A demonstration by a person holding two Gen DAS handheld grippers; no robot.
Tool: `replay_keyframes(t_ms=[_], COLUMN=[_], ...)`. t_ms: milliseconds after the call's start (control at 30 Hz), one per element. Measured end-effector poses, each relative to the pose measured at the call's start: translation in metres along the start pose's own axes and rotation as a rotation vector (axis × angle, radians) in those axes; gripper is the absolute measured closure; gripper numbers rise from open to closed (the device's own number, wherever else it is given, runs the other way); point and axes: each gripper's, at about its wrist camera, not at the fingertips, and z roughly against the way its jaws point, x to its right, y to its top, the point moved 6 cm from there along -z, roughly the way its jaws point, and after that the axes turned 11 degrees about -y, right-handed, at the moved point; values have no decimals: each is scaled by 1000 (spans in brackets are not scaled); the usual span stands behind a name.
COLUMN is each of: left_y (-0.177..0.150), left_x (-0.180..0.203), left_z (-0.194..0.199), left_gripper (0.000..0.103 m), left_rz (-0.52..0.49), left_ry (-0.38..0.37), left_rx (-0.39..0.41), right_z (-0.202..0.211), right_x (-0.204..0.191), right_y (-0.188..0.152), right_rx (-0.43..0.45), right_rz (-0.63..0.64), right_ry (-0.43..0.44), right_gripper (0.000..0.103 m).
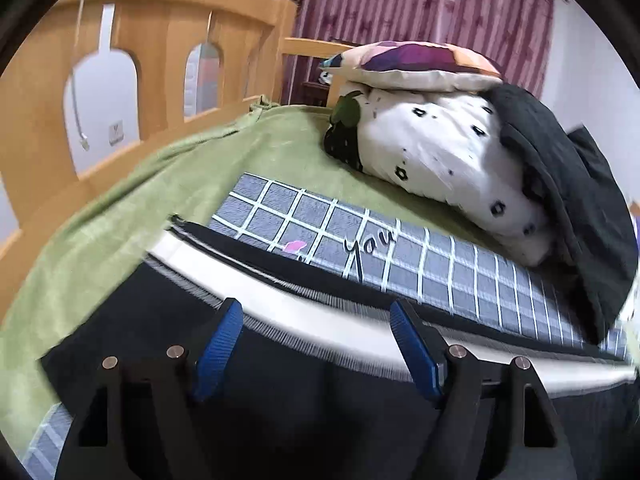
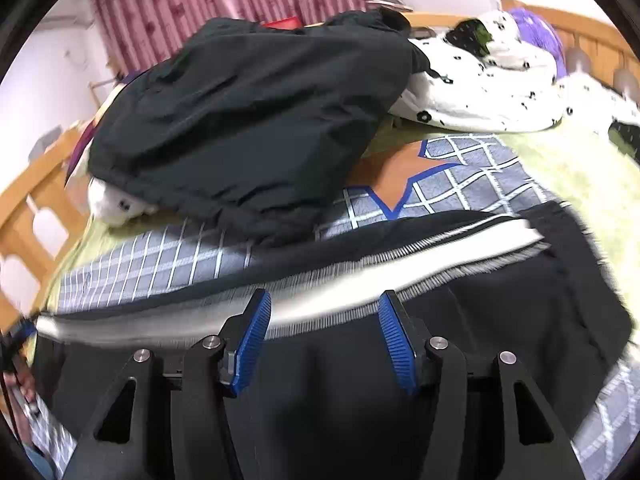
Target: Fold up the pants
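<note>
Black pants [image 1: 132, 344] with a white side stripe [image 1: 280, 300] lie flat on a grey checked blanket [image 1: 440, 264] on the bed. My left gripper [image 1: 316, 308] hovers over the stripe, its blue pads [image 1: 218, 352] spread wide and pressing on nothing. In the right wrist view the same pants [image 2: 520, 300] and stripe [image 2: 440, 248] run across the frame. My right gripper [image 2: 324, 298] stands open just above the cloth beside the stripe, with only flat fabric below its blue pads [image 2: 250, 344].
A dark jacket [image 2: 248, 120] lies heaped over a white dotted quilt [image 2: 480, 96] behind the pants. A patterned cushion [image 1: 420, 60] tops the quilt. A green sheet [image 1: 120, 200] covers the bed, bounded by a wooden rail [image 1: 160, 28]. A person's hand [image 2: 20, 384] shows at the left edge.
</note>
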Motion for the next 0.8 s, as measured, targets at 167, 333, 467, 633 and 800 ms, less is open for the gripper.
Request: replay_keyframes(t_ms=[167,333,467,633,800], left_y=[-54,-127,-144,-120,-98], left_x=[-17,-50,-72,-80,-88], left_z=[42,74,65,38,9], left_gripper=[28,28,28,29,65], left_rz=[45,214,284,314,303], left_ry=[-11,-96,-115,-119,-11], left_rx=[-95,-148,-168,-134,-121], right_z=[37,51,40,17,-17], right_x=[19,55,80,91,99], right_y=[-50,-115,-138,-120,-92], right_rx=[-55,-127,-171,-140,-127], right_rz=[54,33,-65,-154,-239], right_ry=[-36,-75,-59,-5,-38], right_gripper=[44,38,33,33,61])
